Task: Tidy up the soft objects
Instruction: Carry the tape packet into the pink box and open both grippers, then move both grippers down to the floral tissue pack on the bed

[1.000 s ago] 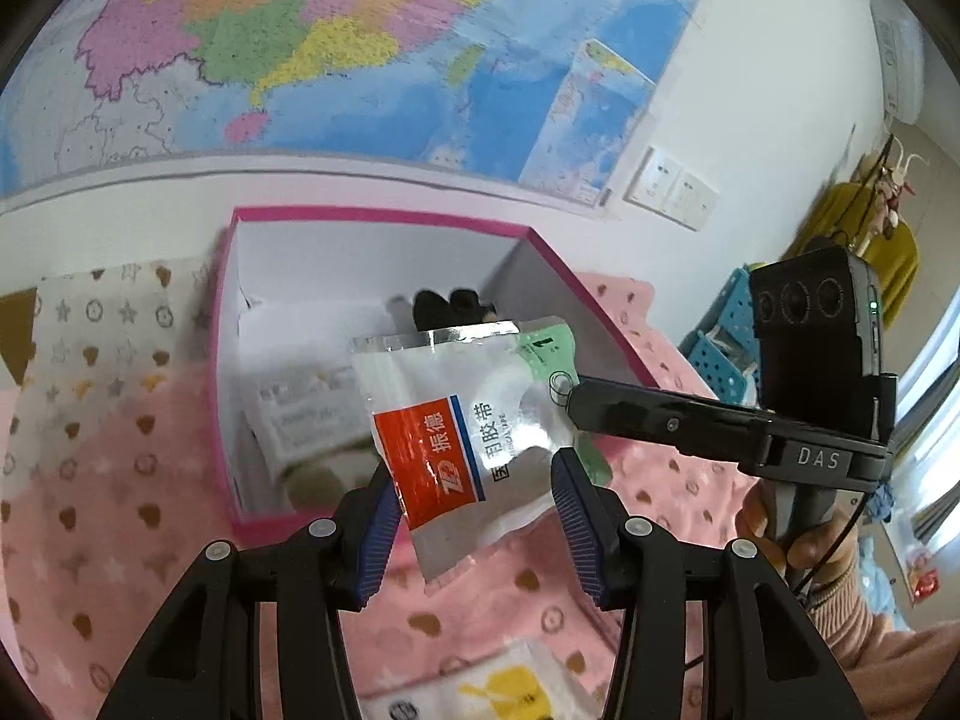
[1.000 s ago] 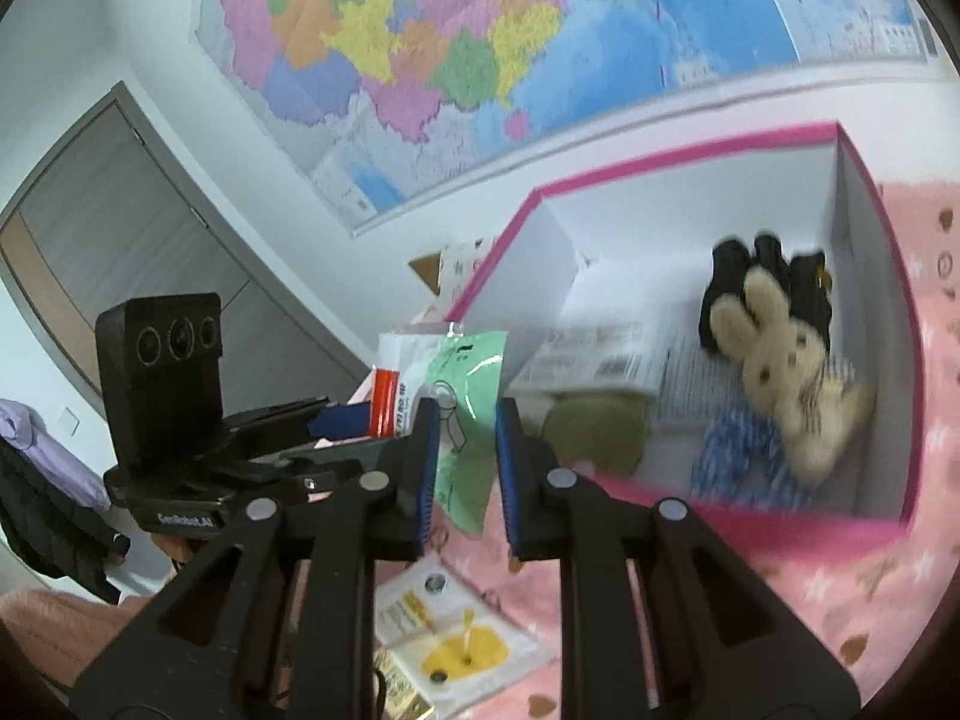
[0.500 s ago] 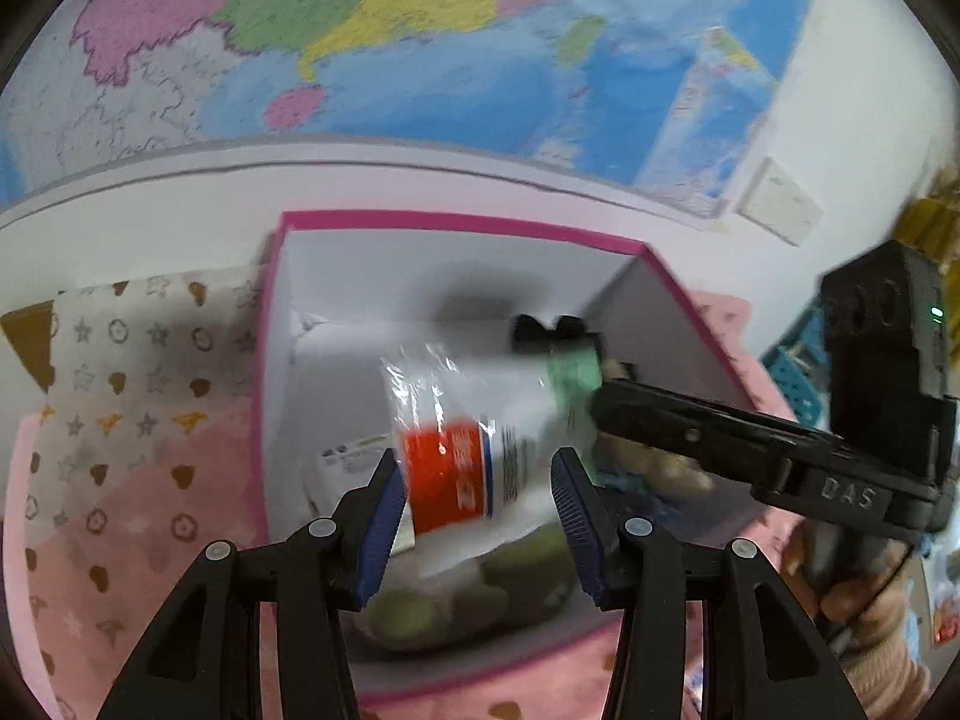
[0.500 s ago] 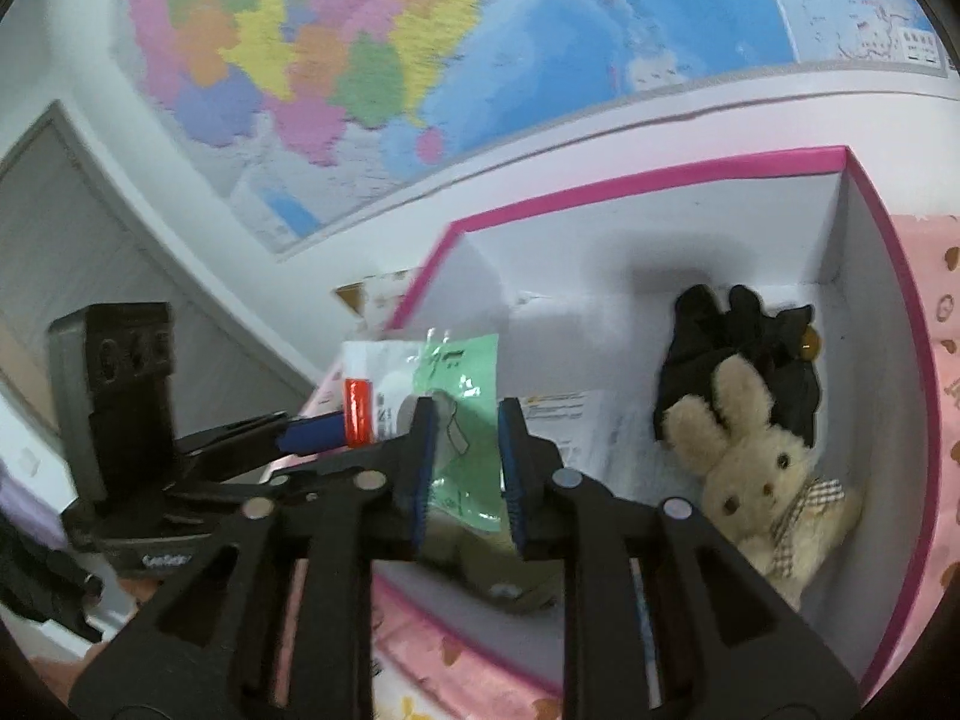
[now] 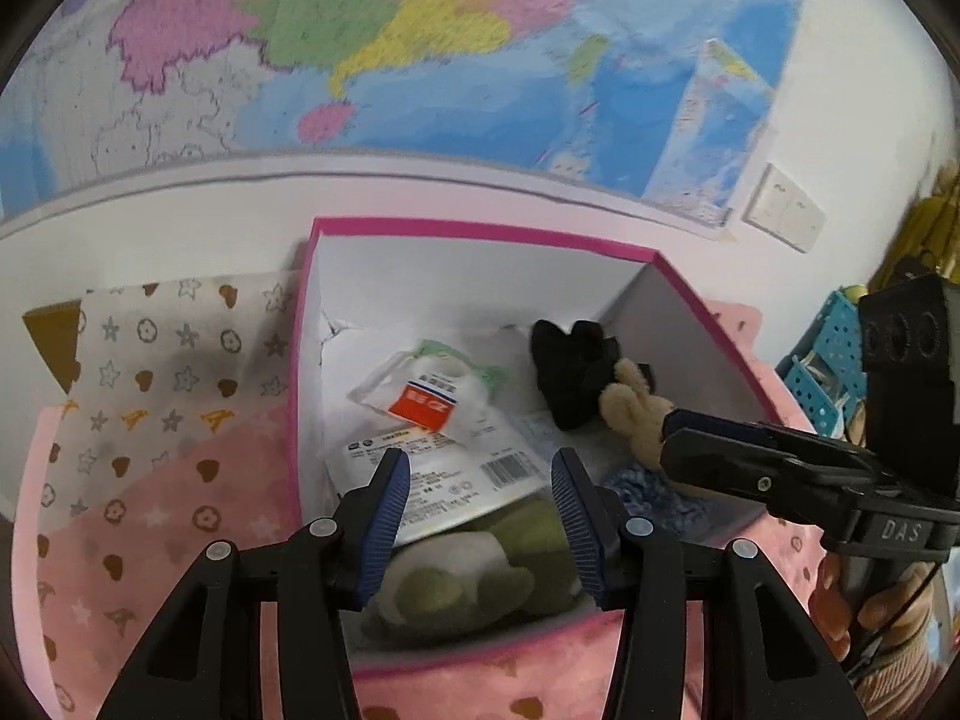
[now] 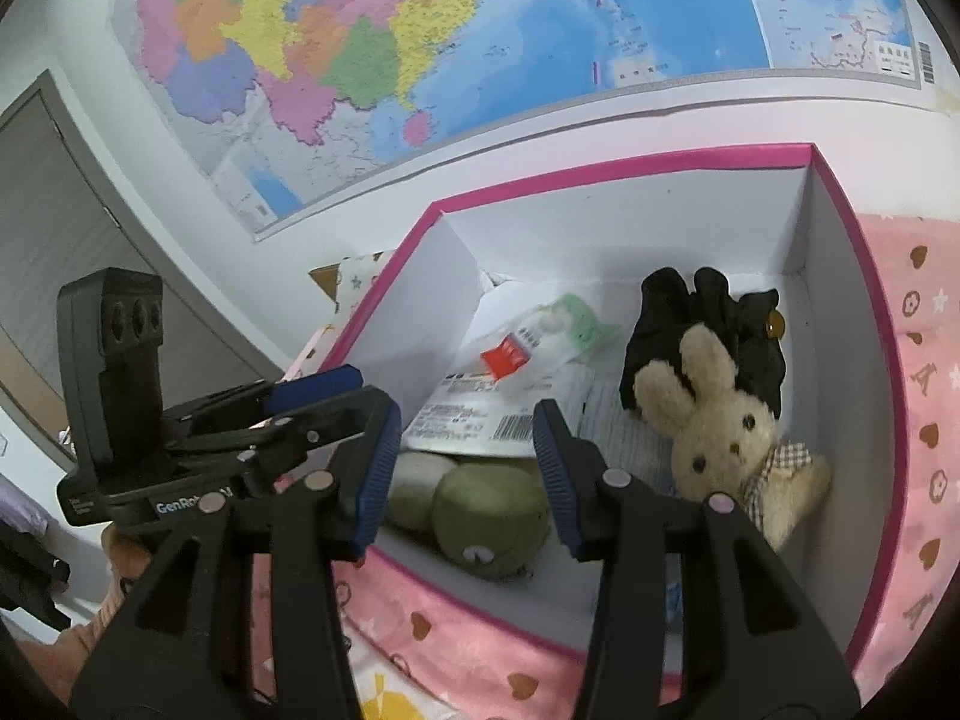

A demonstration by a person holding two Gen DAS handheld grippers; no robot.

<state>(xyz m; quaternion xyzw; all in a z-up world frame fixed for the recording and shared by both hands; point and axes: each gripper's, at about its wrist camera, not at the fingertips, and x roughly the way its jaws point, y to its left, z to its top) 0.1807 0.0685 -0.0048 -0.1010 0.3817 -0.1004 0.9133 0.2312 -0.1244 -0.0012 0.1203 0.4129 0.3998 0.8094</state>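
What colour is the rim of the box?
Bright pink, on the box; the right wrist view shows it best.

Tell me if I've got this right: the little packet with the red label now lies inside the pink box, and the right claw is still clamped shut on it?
Not quite. The packet does lie inside the pink box, but the right claw is open and holds nothing; the right wrist view shows its fingers spread wide above the box. The left claw is open too.

Before me a box (image 5: pixel 480 228) sits on a blanket (image 5: pixel 180 510), a map (image 5: pixel 420 48) on the wall behind it. In the box, a packet (image 5: pixel 420 396) lies on a larger pack (image 5: pixel 444 480); a rabbit (image 6: pixel 726 426) leans right against a glove (image 6: pixel 690 312), a plush (image 6: pixel 486 510) nearest me.
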